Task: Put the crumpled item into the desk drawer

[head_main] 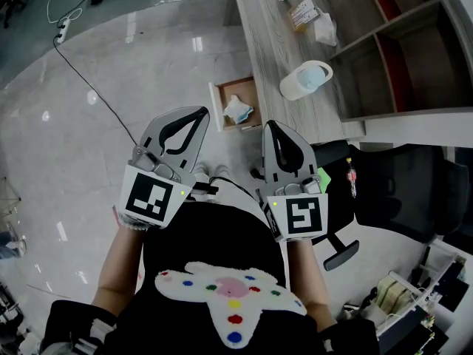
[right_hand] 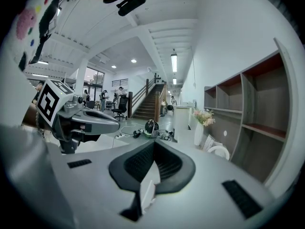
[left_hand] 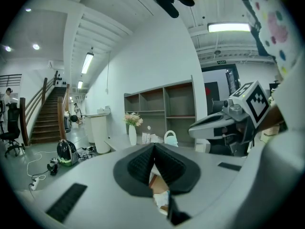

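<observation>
two grippers, left gripper (head_main: 199, 114) and right gripper (head_main: 270, 126), both closed on nothing; one crumpled item (head_main: 238, 110) apparently lies in one open drawer (head_main: 238, 87).

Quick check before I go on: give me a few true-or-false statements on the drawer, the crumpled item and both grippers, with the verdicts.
1. The desk drawer stands open. True.
2. The crumpled item lies on top of the desk. False: it lies inside the open drawer.
3. The left gripper holds the crumpled item. False: its jaws are together with nothing between them.
4. A white jug stands on the desk. True.
5. The right gripper has its jaws wide apart. False: they are shut and hold nothing.
</observation>
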Action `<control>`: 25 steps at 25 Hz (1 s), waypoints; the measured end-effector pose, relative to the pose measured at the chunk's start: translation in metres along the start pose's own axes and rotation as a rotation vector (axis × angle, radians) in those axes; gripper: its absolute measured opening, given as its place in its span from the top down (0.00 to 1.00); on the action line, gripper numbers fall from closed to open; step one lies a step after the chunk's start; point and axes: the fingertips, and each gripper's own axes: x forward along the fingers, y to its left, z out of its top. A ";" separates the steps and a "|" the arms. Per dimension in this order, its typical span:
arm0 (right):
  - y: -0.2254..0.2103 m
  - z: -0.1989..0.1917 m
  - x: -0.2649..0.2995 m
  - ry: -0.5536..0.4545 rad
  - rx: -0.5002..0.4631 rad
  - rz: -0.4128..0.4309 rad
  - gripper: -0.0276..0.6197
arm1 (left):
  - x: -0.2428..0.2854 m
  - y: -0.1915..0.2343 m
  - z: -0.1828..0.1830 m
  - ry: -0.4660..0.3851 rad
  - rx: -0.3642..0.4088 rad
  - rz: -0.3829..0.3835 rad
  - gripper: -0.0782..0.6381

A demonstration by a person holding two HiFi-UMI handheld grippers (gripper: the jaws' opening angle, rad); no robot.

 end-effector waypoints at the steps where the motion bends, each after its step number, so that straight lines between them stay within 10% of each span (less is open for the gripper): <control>1: 0.001 0.000 0.001 0.000 0.000 0.002 0.95 | 0.000 0.000 0.000 0.001 -0.002 -0.001 0.88; 25: 0.008 -0.006 0.005 0.033 -0.012 0.018 0.95 | -0.004 0.001 -0.012 0.025 -0.019 0.011 0.88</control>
